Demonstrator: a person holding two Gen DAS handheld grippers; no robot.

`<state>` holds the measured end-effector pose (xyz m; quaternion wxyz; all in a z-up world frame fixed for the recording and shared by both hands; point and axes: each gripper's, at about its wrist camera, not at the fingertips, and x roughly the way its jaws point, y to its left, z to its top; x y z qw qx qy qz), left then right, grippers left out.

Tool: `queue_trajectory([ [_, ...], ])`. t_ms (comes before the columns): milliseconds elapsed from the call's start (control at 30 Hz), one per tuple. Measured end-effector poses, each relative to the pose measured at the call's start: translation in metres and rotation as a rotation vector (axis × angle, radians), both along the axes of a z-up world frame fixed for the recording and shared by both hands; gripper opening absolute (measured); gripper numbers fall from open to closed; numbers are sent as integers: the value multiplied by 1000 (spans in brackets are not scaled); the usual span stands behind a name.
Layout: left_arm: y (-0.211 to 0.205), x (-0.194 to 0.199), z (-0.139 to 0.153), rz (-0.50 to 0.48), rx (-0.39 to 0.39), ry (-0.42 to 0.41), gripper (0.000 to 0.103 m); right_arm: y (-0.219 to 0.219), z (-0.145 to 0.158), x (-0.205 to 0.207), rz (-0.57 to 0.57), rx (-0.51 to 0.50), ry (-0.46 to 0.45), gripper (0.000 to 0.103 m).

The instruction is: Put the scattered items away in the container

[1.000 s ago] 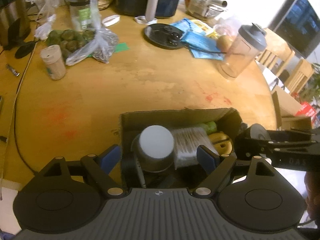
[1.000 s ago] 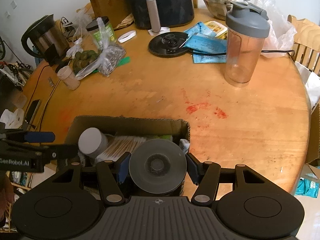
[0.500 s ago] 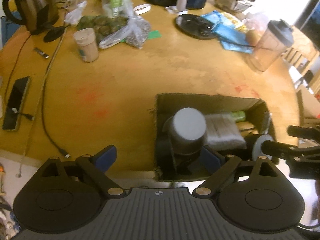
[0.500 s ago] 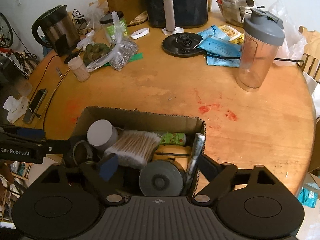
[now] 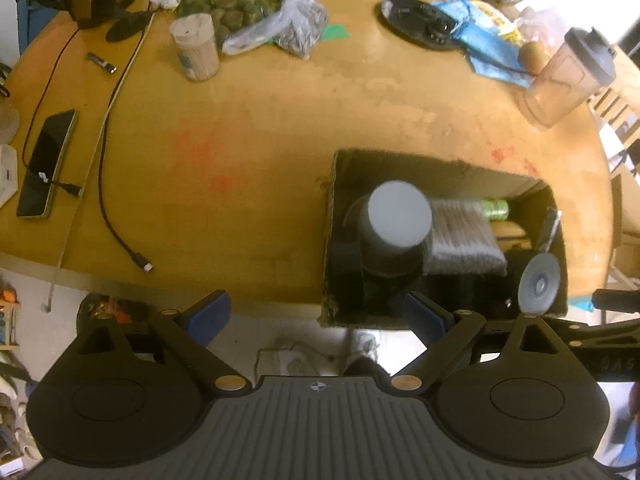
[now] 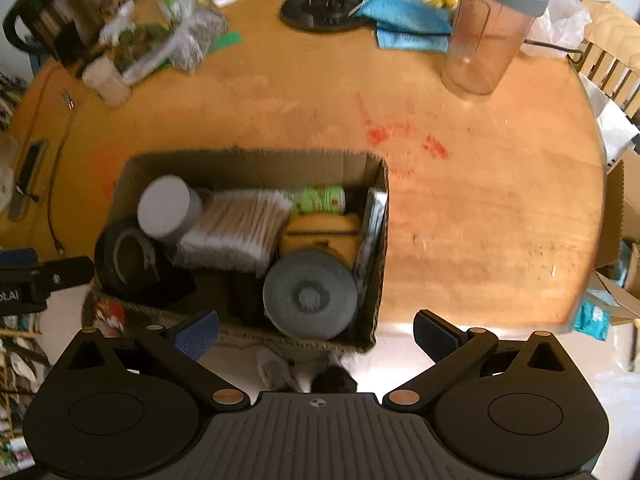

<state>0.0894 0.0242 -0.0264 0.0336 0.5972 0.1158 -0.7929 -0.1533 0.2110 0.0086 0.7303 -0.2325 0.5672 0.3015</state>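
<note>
Here the right tool (image 6: 316,330) is hanging above the near edge of the worktop (image 6: 460,208), its jaws still spreading apart with nothing between them; its blue fingertips (image 6: 196,330) are framing the near wall of the cardboard box (image 6: 248,164). Just beyond them a grey round lid (image 6: 310,295) is lying inside the box's near right corner, free of the tool. The left tool (image 5: 316,320) is likewise standing wide apart and gripping nothing, its right pad overlapping the box's near left corner in its own view. Inside the box a dark jar with a pale grey cap (image 6: 166,208) is leaning at the left, touching a pack of cotton swabs (image 6: 236,232) in the middle, with a green can (image 6: 320,200) lying along the far wall and a yellow item (image 6: 320,230) in front of it. Farther out on the worktop a clear shaker bottle (image 6: 486,36) is standing upright at the right, blue packets (image 6: 404,20) and a black round base (image 6: 324,10) are lying behind it, and a kettle (image 6: 48,20), bagged produce (image 6: 168,44) and a phone (image 5: 46,164) are sitting at the left.
</note>
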Motion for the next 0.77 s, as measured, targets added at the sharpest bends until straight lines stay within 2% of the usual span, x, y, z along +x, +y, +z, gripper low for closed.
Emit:
queue_trajectory([
  [400,2,0,-22,-46,49,-135,95,3,-23,-17,5,-150,57,103],
  [633,10,1,-34,-81,71,-213,95,0,-28,-17,-16,-174,85,103],
  [767,11,0,-35,-85,72,-220,101,0,-29,-14,-27,-176,95,103],
])
